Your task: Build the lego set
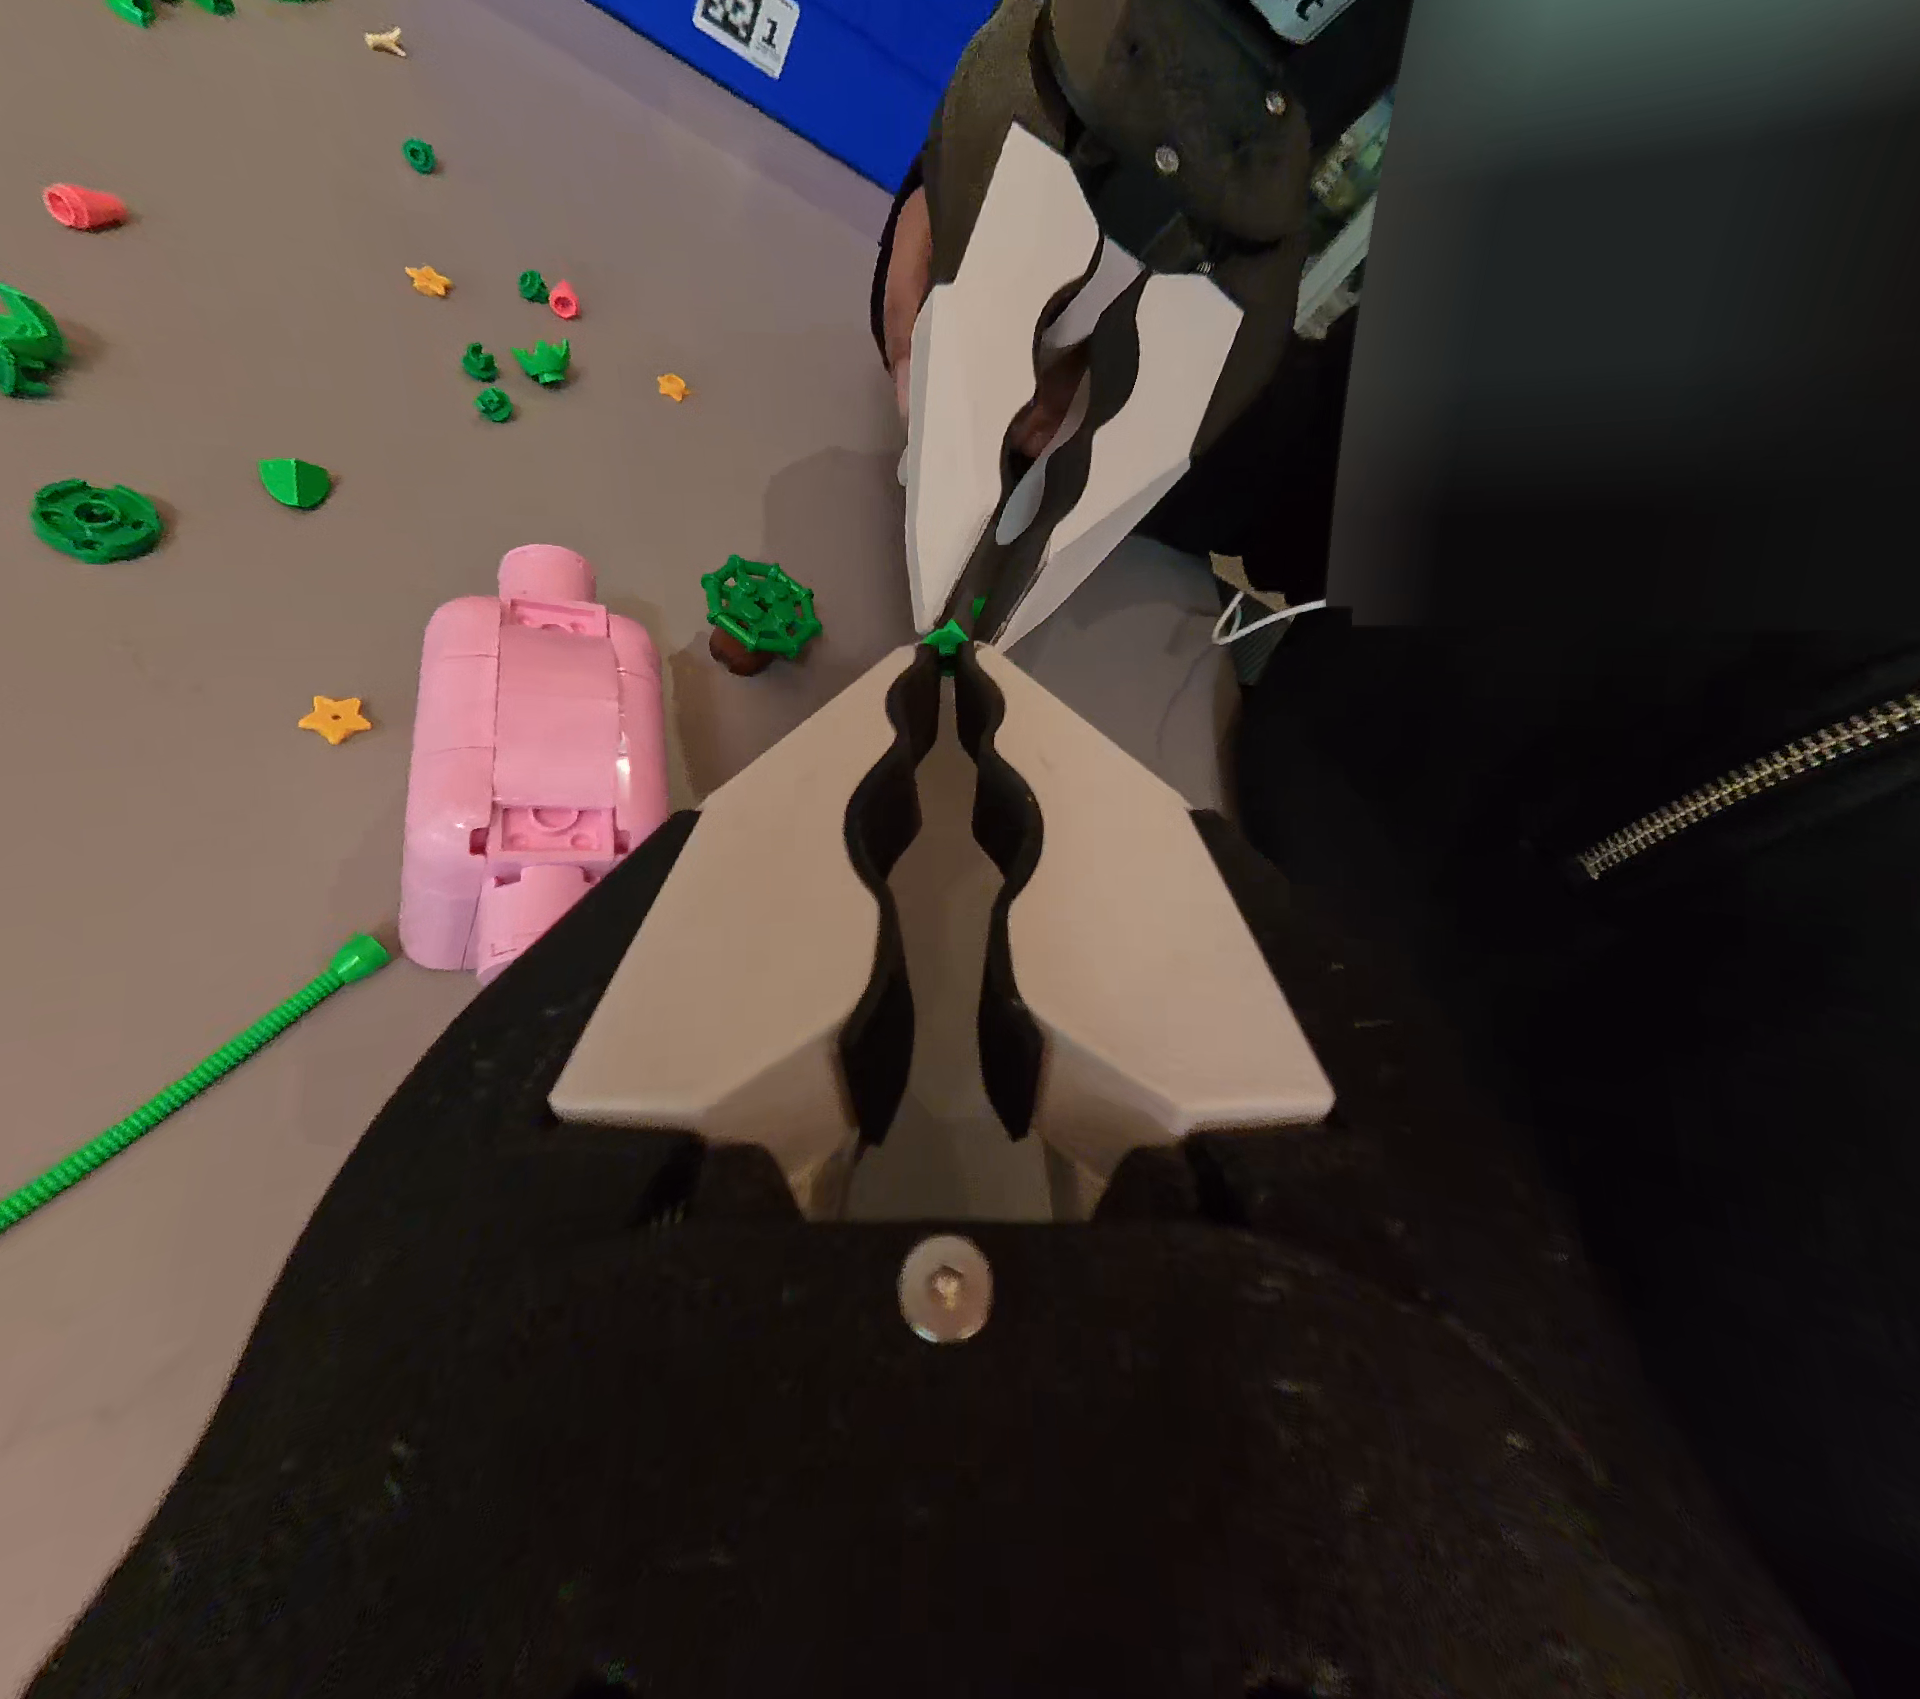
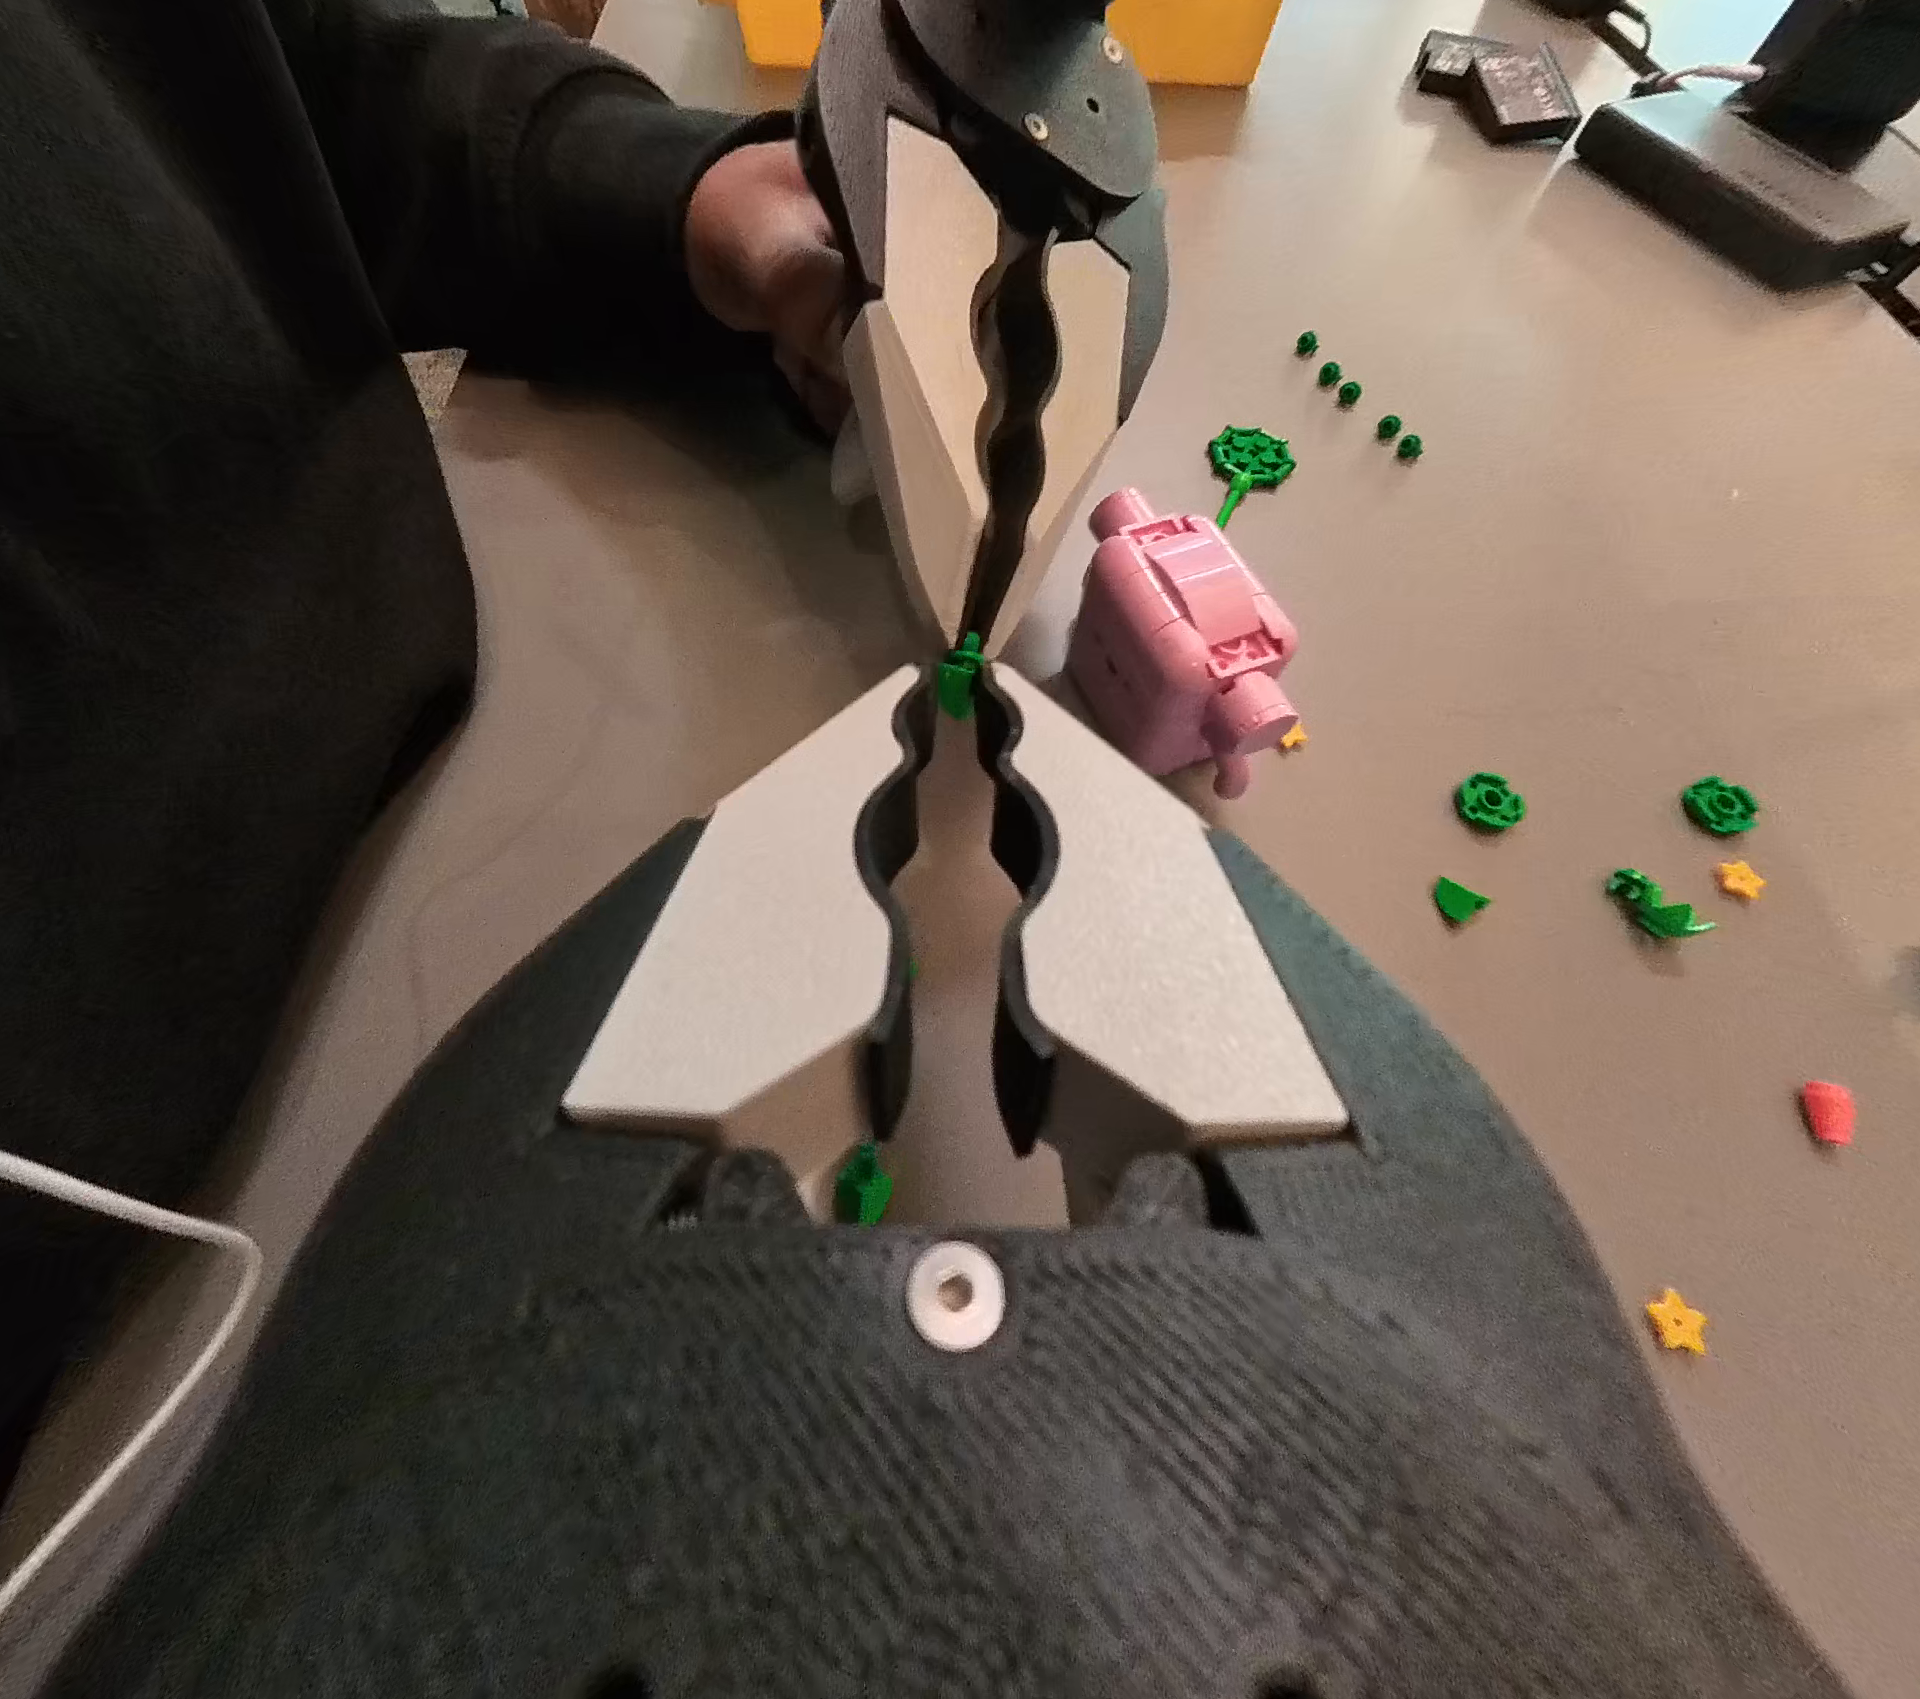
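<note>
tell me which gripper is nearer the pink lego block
Roughly level, the left marginally nearer. The left gripper and right gripper meet tip to tip on small green pieces, with the pink lego block on the table to one side of that meeting point.

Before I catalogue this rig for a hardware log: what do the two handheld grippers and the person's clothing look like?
Both the left gripper and right gripper look alike: black textured bodies, pale wedge-shaped fingers lined with wavy black pads, a silver screw at the base, and a labelled tag near the mount. The person wears a black sleeve and a dark zipped garment. A white cable runs nearby.
</note>
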A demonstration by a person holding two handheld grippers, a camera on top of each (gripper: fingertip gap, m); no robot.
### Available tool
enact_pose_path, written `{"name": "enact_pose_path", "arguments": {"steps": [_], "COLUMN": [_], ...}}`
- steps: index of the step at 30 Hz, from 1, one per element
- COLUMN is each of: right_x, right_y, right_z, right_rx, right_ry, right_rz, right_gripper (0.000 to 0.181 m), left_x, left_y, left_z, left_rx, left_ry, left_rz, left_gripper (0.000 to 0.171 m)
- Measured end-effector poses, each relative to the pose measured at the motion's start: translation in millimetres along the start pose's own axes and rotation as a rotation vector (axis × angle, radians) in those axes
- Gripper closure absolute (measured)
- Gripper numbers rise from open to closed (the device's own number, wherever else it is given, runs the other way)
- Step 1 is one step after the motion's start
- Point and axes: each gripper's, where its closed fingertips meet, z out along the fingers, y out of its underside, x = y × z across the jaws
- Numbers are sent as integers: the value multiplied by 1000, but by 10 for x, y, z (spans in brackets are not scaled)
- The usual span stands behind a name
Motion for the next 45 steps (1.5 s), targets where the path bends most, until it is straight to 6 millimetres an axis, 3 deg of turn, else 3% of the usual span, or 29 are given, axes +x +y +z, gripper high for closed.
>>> {"name": "enact_pose_path", "arguments": {"steps": [12,20,34,40,45], "right_x": [24,100,46,1,-74], "right_y": [-133,-81,-52,-166,-346], "right_z": [-41,-56,-30,-88,-194], "right_rx": [96,75,26,106,246], "right_ry": [39,73,94,57,-24], "right_rz": [-18,-12,-107,-88,-26], "right_gripper": [175,176,176,176,176], "left_x": [-16,-23,-35,62,236], "left_y": [-151,-153,-51,-124,-248], "left_z": [-57,-66,12,-17,-65], "left_rx": [122,115,55,108,197], "left_ry": [85,72,64,173,363], "left_rz": [-140,-121,-159,-223,-318], "left_gripper": [171,171,171,171,171]}}
